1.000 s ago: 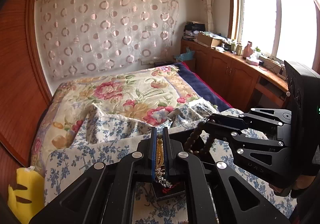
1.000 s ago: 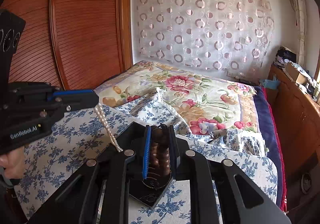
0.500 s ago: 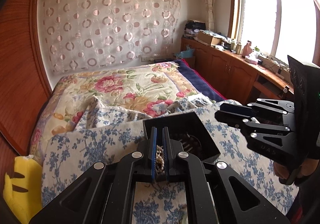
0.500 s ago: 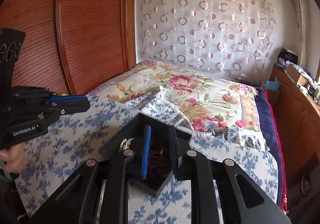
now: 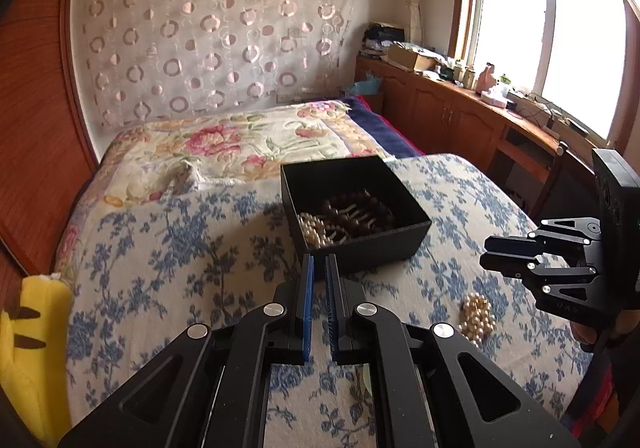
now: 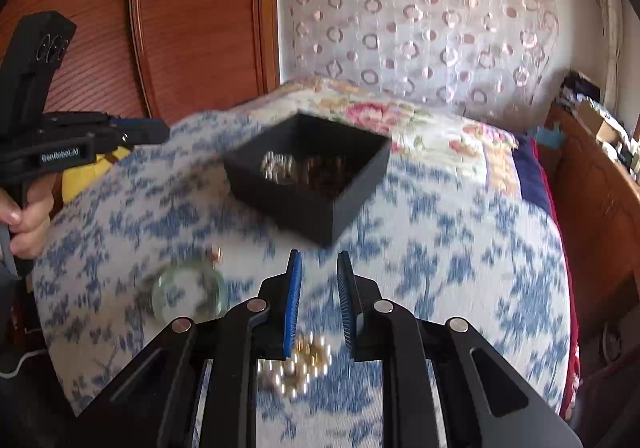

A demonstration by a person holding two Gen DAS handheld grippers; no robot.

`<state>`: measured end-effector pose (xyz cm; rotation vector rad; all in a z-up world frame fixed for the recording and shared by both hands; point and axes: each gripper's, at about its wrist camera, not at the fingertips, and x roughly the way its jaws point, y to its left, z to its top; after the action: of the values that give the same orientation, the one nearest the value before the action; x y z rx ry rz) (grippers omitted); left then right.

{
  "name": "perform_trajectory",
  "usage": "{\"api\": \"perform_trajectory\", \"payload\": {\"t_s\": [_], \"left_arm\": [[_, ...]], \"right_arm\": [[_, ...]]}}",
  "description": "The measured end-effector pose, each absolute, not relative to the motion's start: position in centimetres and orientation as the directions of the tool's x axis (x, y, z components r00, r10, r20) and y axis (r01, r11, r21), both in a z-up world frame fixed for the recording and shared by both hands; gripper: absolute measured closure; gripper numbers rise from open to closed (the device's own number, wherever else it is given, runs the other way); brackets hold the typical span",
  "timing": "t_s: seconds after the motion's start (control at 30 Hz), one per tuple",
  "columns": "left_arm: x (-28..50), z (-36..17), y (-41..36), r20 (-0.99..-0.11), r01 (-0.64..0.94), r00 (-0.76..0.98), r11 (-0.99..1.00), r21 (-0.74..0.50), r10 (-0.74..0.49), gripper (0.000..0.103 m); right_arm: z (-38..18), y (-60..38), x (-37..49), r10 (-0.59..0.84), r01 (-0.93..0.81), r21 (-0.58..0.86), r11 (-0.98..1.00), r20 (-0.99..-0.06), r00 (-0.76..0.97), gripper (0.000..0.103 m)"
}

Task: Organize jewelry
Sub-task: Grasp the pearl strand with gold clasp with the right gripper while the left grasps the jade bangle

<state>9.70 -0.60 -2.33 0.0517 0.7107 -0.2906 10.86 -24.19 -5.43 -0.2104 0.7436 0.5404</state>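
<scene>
Yellow plush (image 5: pixel 28 348) sits at the far left edge of the bed, beside the blue-flowered bedspread (image 5: pixel 180 248). Right of it, the left gripper (image 5: pixel 318 276) has its jaws nearly together with nothing between them. Just beyond its tips stands the black box (image 5: pixel 404 238), holding a white pearl strand (image 5: pixel 314 230) and dark brown beads (image 5: pixel 352 212). Near the right gripper (image 6: pixel 318 280), whose jaws stand slightly apart and empty, a pearl bracelet (image 5: pixel 476 314) lies on the bedspread, with a pale green bangle (image 6: pixel 188 294) to its left in the blurred right-wrist view.
</scene>
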Motion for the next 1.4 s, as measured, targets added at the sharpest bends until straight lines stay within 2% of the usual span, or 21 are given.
{"api": "perform_trajectory", "payload": {"t_s": [0.17,0.53,0.6,0.7,0.8,0.87,0.97,1.0,1.1,1.4], "left_arm": [[8.7,-4.1,-0.9,-0.675,0.286,0.692,0.956,-0.07,-0.257,0.098],[7.1,-7.0,-2.7,-0.723,0.334,0.633,0.94,-0.067,-0.276,0.097],[7.3,-7.7,-3.0,-0.737,0.337,0.617,0.939,-0.068,-0.276,0.097],[7.4,-8.3,-3.3,-0.751,0.336,0.603,0.94,-0.066,-0.269,0.096],[7.5,-8.8,-3.3,-0.761,0.333,0.591,0.94,-0.074,-0.27,0.094],[7.5,-8.9,-3.4,-0.761,0.332,0.591,0.94,-0.074,-0.269,0.081],[7.4,-9.3,-3.6,-0.767,0.336,0.585,0.94,-0.068,-0.264,0.081],[7.5,-9.4,-3.6,-0.768,0.335,0.583,0.94,-0.067,-0.263,0.081],[7.7,-9.6,-3.5,-0.775,0.331,0.578,0.941,-0.066,-0.257,0.081],[7.8,-10.1,-3.8,-0.78,0.328,0.579,0.944,-0.042,-0.236,0.078]], "right_arm": [[-7.2,-25.6,9.8,0.378,-0.518,0.031,0.855,-0.722,0.579,0.078],[-9.4,-24.7,8.3,0.389,-0.558,0.054,0.828,-0.773,0.502,0.078],[-9.4,-24.6,8.2,0.388,-0.558,0.047,0.828,-0.767,0.511,0.067],[-9.3,-24.7,8.7,0.374,-0.537,0.05,0.842,-0.771,0.515,0.061],[-9.5,-24.5,9.0,0.378,-0.534,0.063,0.843,-0.775,0.506,0.061],[-9.6,-24.3,9.0,0.38,-0.538,0.063,0.84,-0.777,0.501,0.061],[-9.8,-24.1,9.1,0.384,-0.542,0.07,0.837,-0.781,0.493,0.062],[-9.8,-24.0,9.1,0.39,-0.547,0.073,0.834,-0.779,0.491,0.068],[-9.7,-23.9,8.9,0.383,-0.548,0.061,0.834,-0.778,0.497,0.079],[-8.0,-25.6,8.4,0.395,-0.526,0.066,0.848,-0.74,0.544,0.08]]}}
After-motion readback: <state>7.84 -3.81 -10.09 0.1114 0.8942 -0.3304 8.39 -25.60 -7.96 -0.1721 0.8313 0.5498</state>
